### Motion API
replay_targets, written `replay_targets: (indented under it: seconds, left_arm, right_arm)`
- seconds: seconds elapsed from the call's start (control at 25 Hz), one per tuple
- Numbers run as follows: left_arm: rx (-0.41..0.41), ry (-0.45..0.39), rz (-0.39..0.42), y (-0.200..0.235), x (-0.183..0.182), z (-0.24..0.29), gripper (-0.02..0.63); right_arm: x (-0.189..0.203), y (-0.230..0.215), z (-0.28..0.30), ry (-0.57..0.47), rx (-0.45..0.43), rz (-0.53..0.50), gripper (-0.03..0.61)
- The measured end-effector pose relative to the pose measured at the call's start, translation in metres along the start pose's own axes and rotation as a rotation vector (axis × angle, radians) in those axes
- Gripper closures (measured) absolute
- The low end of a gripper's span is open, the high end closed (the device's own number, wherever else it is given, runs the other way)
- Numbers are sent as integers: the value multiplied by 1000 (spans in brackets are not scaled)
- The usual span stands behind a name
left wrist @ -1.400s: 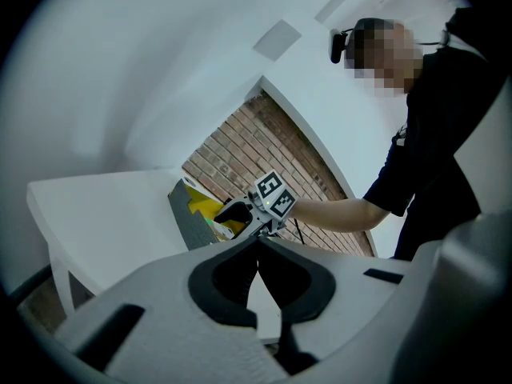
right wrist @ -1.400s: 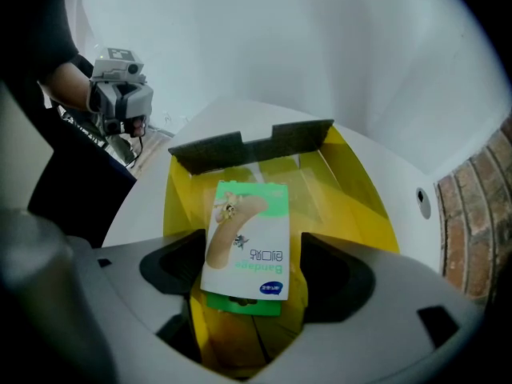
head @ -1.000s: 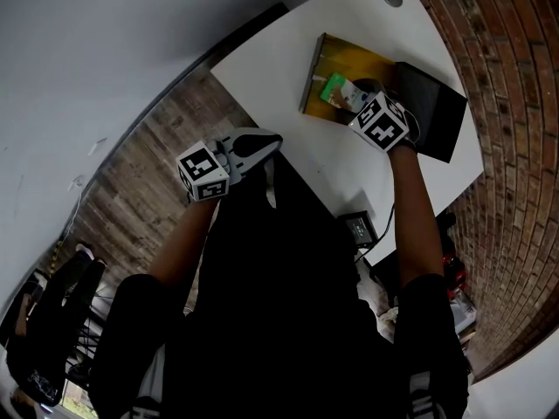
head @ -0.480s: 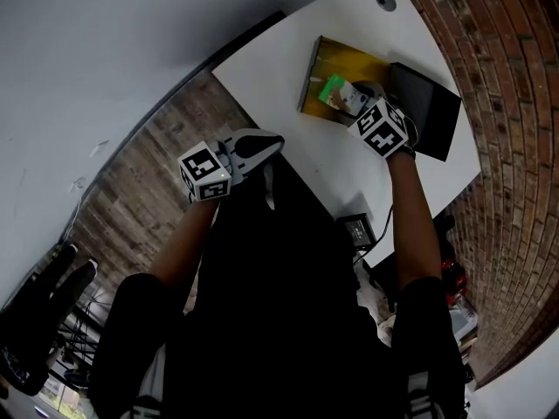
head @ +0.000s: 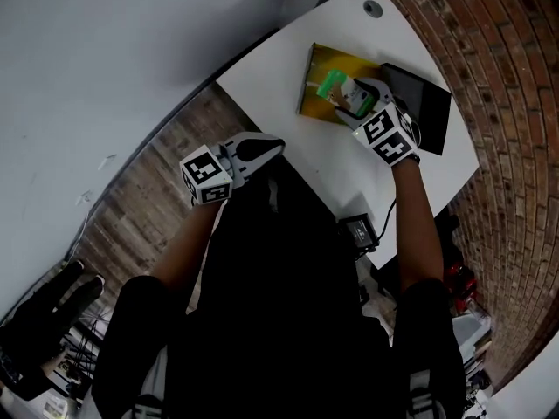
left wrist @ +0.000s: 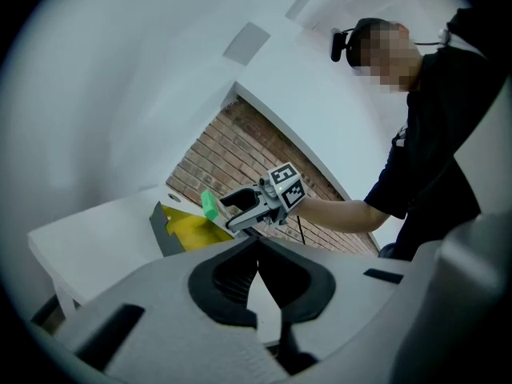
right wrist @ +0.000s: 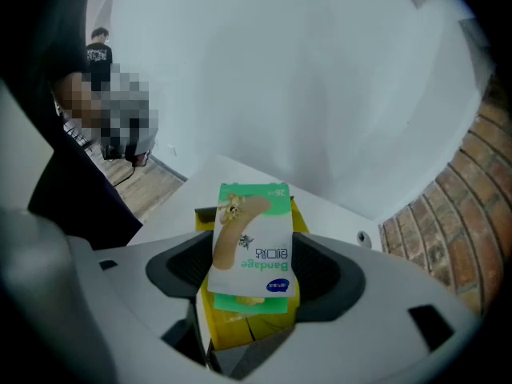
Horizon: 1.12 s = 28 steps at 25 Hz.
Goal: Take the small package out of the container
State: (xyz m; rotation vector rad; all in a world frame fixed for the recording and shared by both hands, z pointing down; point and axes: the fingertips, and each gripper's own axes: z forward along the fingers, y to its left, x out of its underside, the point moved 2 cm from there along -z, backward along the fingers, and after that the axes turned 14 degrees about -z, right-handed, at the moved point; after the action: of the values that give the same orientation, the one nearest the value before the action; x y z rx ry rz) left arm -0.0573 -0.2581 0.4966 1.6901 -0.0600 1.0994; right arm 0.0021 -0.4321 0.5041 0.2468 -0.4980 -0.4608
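A small green-and-white bandage package [right wrist: 252, 242] stands between the pads of my right gripper [right wrist: 252, 270], which is shut on it. It hangs just over the open yellow container [right wrist: 240, 326] on the white table. From the head view the package [head: 336, 85] sits over the container [head: 314, 77], with the right gripper [head: 362, 99] at the container's right side. My left gripper [head: 262, 149] is shut and empty, held off the table's near-left edge, close to the person's body. The left gripper view shows the package [left wrist: 209, 206] raised above the container [left wrist: 188, 230].
A black flat lid or case [head: 424, 107] lies right of the container. The white table [head: 279, 68] has a round cable hole [head: 373, 9] at its far end. A brick wall [head: 498, 103] runs along the right. A small black device with a cable [head: 358, 230] sits below the near edge.
The right gripper has shifted slightly toward the far side with the package still in it, now a little higher over the container. The left gripper has hardly moved.
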Motion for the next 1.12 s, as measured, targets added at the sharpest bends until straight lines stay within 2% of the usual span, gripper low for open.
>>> replay_targets:
  seconds: [0.28, 0.48, 0.8, 0.96, 1.12]
  left_arm:
    - [61, 23, 100, -34, -25, 4, 598]
    - [87, 41, 160, -55, -38, 7, 598]
    - [94, 55, 208, -71, -60, 17, 598]
    - [114, 67, 226, -81, -64, 22, 598]
    - [136, 77, 235, -90, -65, 26, 598]
  right_arm:
    - [-32, -17, -68, -101, 189, -16, 267]
    - [-44, -16, -121, -222, 329, 56, 267]
    - [-32, -13, -203, -325, 531, 116, 268]
    - [-28, -2, -236, -365, 592, 147, 270]
    - [-26, 15, -262, -477, 629, 204, 270]
